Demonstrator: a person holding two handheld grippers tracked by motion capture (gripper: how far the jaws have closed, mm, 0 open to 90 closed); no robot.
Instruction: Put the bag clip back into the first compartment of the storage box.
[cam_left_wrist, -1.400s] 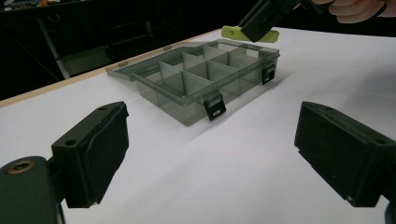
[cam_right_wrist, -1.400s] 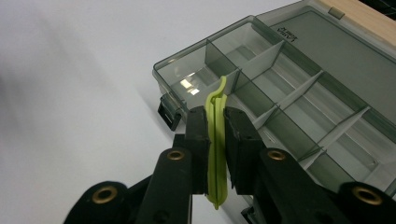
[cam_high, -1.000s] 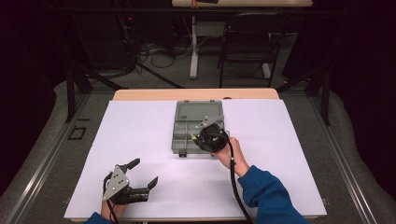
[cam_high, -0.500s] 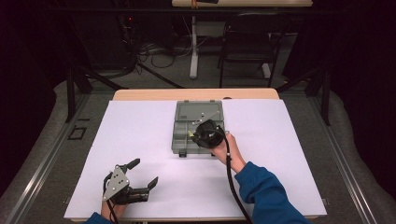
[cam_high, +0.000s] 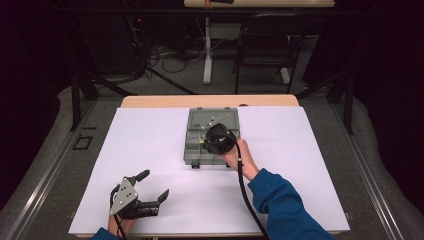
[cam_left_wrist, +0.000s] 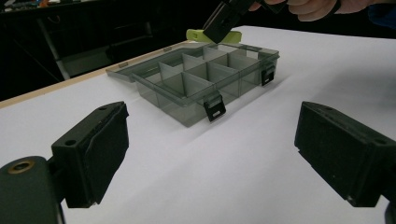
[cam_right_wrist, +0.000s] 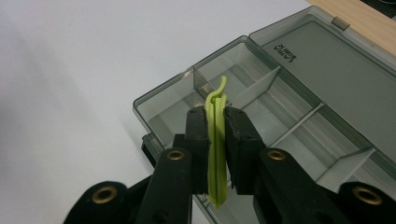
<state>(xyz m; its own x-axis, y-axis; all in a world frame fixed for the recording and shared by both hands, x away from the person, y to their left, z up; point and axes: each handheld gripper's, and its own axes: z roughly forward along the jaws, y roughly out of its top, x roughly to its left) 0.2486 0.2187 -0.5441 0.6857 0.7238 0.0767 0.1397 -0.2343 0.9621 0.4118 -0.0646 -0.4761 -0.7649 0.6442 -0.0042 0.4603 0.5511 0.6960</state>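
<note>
Your left gripper (cam_high: 150, 192) rests low on the white table cover (cam_high: 150, 145) near the front left corner, its jaws spread wide with nothing between them; in the left gripper view its two black pads (cam_left_wrist: 95, 149) frame bare white surface with the box farther off. Toward the middle of the table sits the smoky grey compartment box (cam_high: 200, 150), lid folded open and flat behind it. Your right gripper (cam_right_wrist: 215, 140) hangs over the box's near compartments, jaws pinched tight on a thin lime-green plastic strip (cam_right_wrist: 217, 140), held edge-up above the dividers (cam_right_wrist: 254, 88).
</note>
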